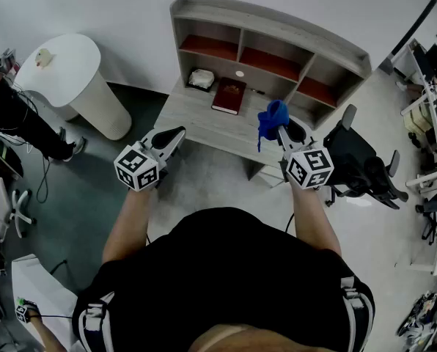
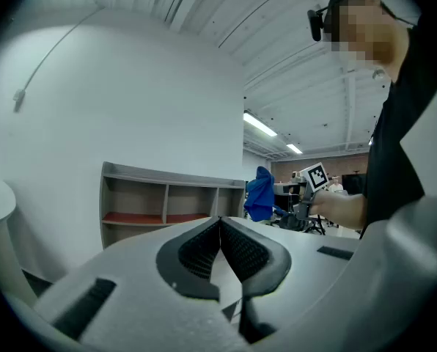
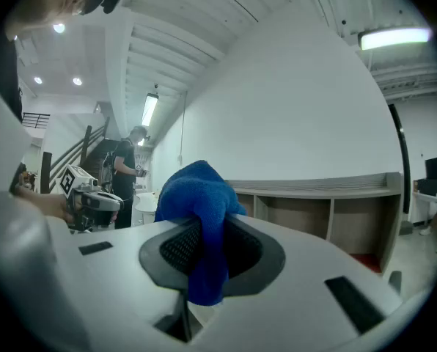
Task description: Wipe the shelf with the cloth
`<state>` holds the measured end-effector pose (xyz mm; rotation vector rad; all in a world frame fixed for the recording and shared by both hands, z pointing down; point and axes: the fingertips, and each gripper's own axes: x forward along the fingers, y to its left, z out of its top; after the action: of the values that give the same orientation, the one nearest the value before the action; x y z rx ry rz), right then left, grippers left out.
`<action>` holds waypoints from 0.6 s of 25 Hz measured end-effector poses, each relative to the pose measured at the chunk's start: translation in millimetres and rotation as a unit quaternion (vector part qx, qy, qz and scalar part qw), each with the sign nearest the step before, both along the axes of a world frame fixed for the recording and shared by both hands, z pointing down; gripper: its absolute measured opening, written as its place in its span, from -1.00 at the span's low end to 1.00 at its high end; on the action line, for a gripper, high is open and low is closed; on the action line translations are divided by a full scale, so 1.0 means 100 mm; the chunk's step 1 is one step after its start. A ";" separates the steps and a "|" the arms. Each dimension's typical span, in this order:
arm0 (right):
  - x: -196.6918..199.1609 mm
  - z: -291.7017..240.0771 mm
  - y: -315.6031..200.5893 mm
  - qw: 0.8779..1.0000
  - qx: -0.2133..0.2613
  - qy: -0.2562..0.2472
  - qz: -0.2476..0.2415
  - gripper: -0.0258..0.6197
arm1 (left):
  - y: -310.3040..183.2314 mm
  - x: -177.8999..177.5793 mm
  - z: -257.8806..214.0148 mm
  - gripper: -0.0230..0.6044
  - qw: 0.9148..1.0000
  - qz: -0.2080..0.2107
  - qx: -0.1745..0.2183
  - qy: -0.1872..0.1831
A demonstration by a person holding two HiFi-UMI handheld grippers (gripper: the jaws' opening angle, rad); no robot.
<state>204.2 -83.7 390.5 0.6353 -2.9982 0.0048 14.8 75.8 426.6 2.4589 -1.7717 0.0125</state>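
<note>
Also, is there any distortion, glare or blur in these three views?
Head view: fisheye bends the shelf, light is even. Left gripper view: dark corners, straight lines bowed. Right gripper view: a ceiling lamp glares, the cloth is sharp.

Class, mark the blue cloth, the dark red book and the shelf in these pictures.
blue cloth [image 1: 273, 118], head view, its bunched top.
dark red book [image 1: 229, 94], head view, middle of its cover.
shelf [image 1: 277, 28], head view, its top board.
</note>
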 end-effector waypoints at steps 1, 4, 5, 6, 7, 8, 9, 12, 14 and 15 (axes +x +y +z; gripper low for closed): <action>0.05 0.03 0.01 1.000 -0.006 0.002 0.001 -0.73 | 0.00 0.04 0.02 -0.87 1.000 0.000 -0.002 0.004; 0.12 0.09 -0.01 1.000 -0.016 0.006 0.000 -0.73 | -0.02 0.10 0.05 -0.87 1.000 -0.002 -0.006 0.014; 0.13 0.10 -0.03 1.000 -0.017 0.006 -0.002 -0.73 | -0.05 0.11 0.05 -0.87 1.000 -0.003 -0.006 0.015; 0.14 0.11 -0.05 1.000 -0.018 0.006 -0.003 -0.73 | -0.08 0.12 0.05 -0.87 1.000 -0.005 -0.007 0.015; 0.15 0.12 -0.09 1.000 -0.018 0.007 -0.005 -0.73 | -0.13 0.14 0.05 -0.87 1.000 -0.005 -0.008 0.014; 0.16 0.14 -0.13 1.000 -0.020 0.007 -0.006 -0.73 | -0.17 0.16 0.05 -0.87 1.000 -0.004 -0.008 0.012; 0.18 0.15 -0.18 1.000 -0.021 0.007 -0.006 -0.73 | -0.22 0.20 0.04 -0.87 1.000 -0.002 -0.008 0.010; 0.21 0.17 -0.33 1.000 -0.029 -0.002 -0.011 -0.73 | -0.34 0.28 0.02 -0.87 1.000 0.002 -0.008 0.002; 0.21 0.17 -0.40 0.999 -0.033 -0.011 -0.016 -0.73 | -0.40 0.29 0.02 -0.87 1.000 -0.002 -0.009 0.001; 0.22 0.17 -0.43 0.999 -0.033 -0.013 -0.019 -0.73 | -0.44 0.29 0.02 -0.87 1.000 -0.006 -0.009 0.001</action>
<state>225.7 -126.3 407.8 0.5761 -3.0194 0.1104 43.4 32.2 428.5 2.4351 -1.7779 0.0236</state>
